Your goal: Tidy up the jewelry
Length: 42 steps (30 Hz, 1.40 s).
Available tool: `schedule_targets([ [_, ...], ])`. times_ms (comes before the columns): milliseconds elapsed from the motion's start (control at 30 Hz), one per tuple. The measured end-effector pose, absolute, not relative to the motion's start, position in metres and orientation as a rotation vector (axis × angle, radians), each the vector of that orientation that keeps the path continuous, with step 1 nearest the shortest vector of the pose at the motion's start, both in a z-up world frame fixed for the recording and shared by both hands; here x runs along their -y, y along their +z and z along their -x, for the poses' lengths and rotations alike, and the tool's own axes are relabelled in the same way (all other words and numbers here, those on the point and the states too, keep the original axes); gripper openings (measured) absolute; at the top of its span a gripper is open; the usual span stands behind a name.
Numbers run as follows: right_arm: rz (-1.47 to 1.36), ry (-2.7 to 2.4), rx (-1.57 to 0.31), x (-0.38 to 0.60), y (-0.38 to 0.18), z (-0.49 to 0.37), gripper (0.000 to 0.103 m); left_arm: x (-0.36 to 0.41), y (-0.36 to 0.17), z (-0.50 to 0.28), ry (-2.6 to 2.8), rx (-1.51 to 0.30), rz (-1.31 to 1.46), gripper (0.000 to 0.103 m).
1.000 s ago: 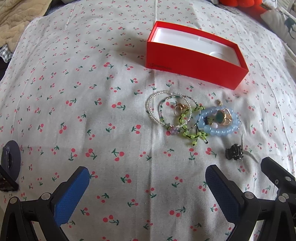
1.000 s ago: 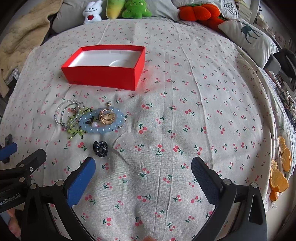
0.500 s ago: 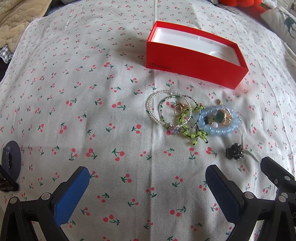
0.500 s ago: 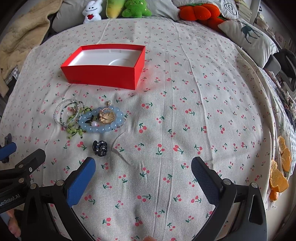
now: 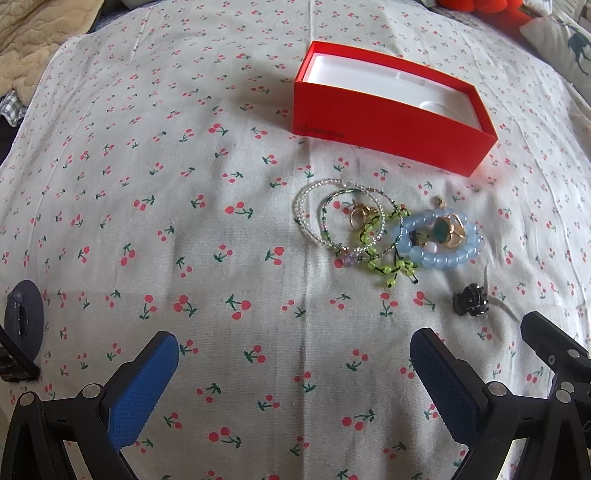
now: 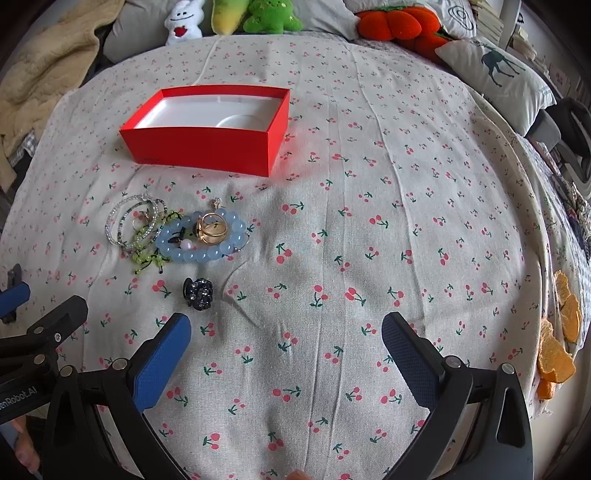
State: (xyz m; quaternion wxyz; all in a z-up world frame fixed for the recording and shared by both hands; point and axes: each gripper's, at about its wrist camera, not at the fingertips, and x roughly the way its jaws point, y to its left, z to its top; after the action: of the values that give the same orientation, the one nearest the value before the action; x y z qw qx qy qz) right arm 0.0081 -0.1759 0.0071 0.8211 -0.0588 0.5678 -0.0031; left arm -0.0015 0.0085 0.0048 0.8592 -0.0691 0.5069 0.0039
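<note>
An open red box [image 5: 388, 122] [image 6: 207, 144] with a white empty inside sits on the cherry-print cloth. In front of it lies a jewelry pile: thin beaded bracelets [image 5: 325, 218] [image 6: 127, 218], a green bead string [image 5: 388, 264] [image 6: 147, 256], a blue bead bracelet [image 5: 439, 258] [image 6: 201, 253] with gold rings [image 5: 452, 230] [image 6: 211, 229] inside it, and a small black hair clip [image 5: 471, 300] [image 6: 198, 292] nearer me. My left gripper [image 5: 295, 373] is open and empty, short of the pile. My right gripper [image 6: 286, 354] is open and empty, right of the clip.
Plush toys [image 6: 243, 16] and pillows [image 6: 495, 74] line the far edge. A beige blanket [image 6: 44, 74] lies at the far left. Orange peel pieces [image 6: 557, 354] lie at the right edge. A dark round object [image 5: 24, 321] sits at the left.
</note>
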Motion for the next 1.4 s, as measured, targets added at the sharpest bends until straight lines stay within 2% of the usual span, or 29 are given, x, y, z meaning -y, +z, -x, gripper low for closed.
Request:
schedule_targets([
  [367,0.13,-0.003,-1.209,0.174,0.006,-0.009,0.103,-0.014,0.005,0.001,0.009,-1.071,0.157,0.103],
  [933,0.116,0.045,-1.243,0.176,0.013,-0.023,0.103,-0.028,0.018,-0.007,0.088,-0.974,0.104,0.103],
  [1300,0.0,0.142,-1.381,0.19,-0.003,-0.072,0.103,-0.042,0.015,-0.058,-0.008,-1.09,0.128,0.102],
  [1400,-0.07,0.161,-1.417,0.195,-0.012,-0.083,0.092,-0.048,0.006,-0.07,-0.039,-1.103,0.164,0.093],
])
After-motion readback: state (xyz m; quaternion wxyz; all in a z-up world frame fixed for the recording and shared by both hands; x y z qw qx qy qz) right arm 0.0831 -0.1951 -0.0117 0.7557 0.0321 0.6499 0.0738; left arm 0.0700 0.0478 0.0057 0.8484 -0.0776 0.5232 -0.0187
